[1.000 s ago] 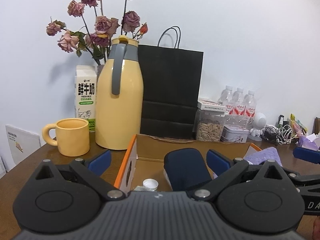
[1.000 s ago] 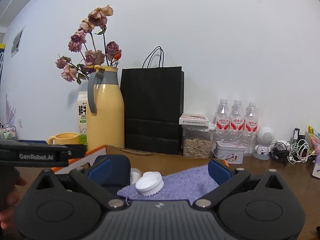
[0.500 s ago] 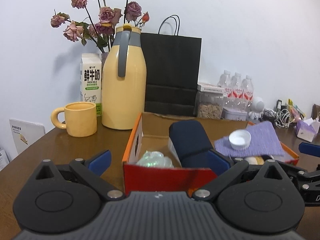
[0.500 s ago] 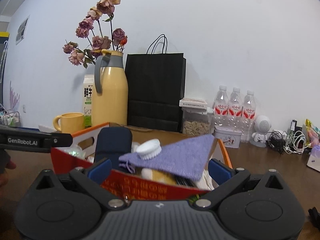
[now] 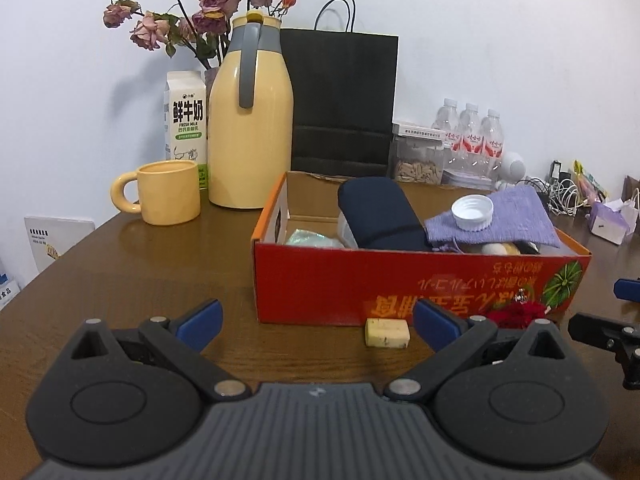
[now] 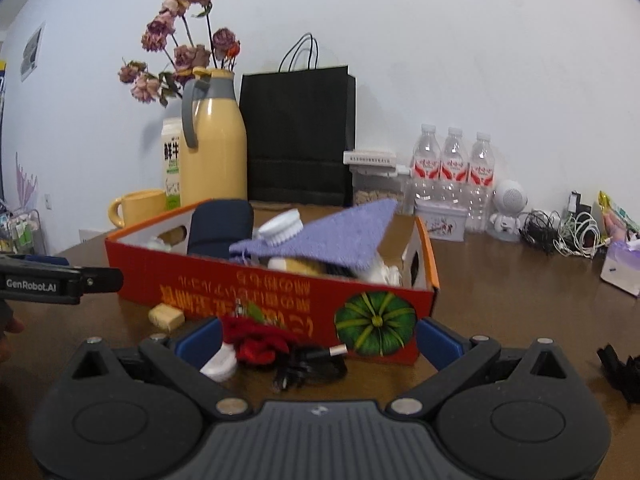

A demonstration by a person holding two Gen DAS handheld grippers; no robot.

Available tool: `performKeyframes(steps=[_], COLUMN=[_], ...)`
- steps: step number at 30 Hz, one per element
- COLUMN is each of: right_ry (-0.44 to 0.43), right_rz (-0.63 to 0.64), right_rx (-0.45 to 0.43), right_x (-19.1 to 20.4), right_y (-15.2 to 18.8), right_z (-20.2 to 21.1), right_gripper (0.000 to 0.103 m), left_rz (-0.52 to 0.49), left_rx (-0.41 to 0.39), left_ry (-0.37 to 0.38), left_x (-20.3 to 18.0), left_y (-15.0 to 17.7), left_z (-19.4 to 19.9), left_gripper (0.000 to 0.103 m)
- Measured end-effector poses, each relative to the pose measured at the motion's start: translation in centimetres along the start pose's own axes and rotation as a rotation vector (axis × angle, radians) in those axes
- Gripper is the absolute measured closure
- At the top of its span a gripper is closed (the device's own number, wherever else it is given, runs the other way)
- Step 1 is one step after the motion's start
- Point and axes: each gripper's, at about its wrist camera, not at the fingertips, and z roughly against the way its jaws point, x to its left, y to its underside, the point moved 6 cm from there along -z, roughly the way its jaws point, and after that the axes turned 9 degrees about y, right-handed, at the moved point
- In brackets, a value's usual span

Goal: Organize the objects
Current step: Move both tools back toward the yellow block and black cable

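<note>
A yellow mug [image 5: 168, 192] and yellow thermos jug [image 5: 250, 120] stand on the wooden table [image 5: 132, 272] left of and behind the red cardboard box [image 5: 420, 280]. The left gripper [image 5: 316, 320], fingers spread and empty, hovers before the box's front left; a small yellow block [image 5: 387, 333] lies just in front of the box. The right gripper [image 6: 320, 340], likewise released, hangs over a red fabric flower [image 6: 256, 340] and black cable [image 6: 308, 364] at the box's front right

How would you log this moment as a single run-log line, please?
left gripper: open, empty | right gripper: open, empty | red box: on table, filled | yellow block, red flower: outside box
</note>
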Motion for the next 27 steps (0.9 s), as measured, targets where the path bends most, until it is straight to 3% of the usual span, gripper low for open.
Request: performKeyframes(steps=[7, 11, 20, 24, 27], right_ry=[-0.015, -0.024, -0.020, -0.039, -0.070], right_rz=[-0.008, -0.007, 0.048, 0.039, 0.026], right_rx=[0.064, 0.148, 0.202, 0.236, 0.252], right_x=[-0.4, -0.2, 0.4, 0.5, 0.4], right_y=[1.0, 1.5, 1.0, 0.9, 1.1], right_z=[0.2, -1.3, -4.8, -6.1, -6.2], right_gripper=[0.003, 0.012, 0.027, 0.029, 0.048], left_rz=[0.015, 0.019, 0.033, 0.035, 0.034], left_rx=[0.013, 0.013, 0.016, 0.022, 0.028], left_ry=[0.005, 0.002, 0.000, 0.001, -0.001], left_x=[0.1, 0.2, 0.4, 0.5, 0.4], left_y=[0.5, 0.5, 0.6, 0.7, 0.8], left_z=[0.5, 0.6, 0.7, 0.7, 0.6], left_gripper=[0.000, 0.000, 0.000, 0.000, 0.000])
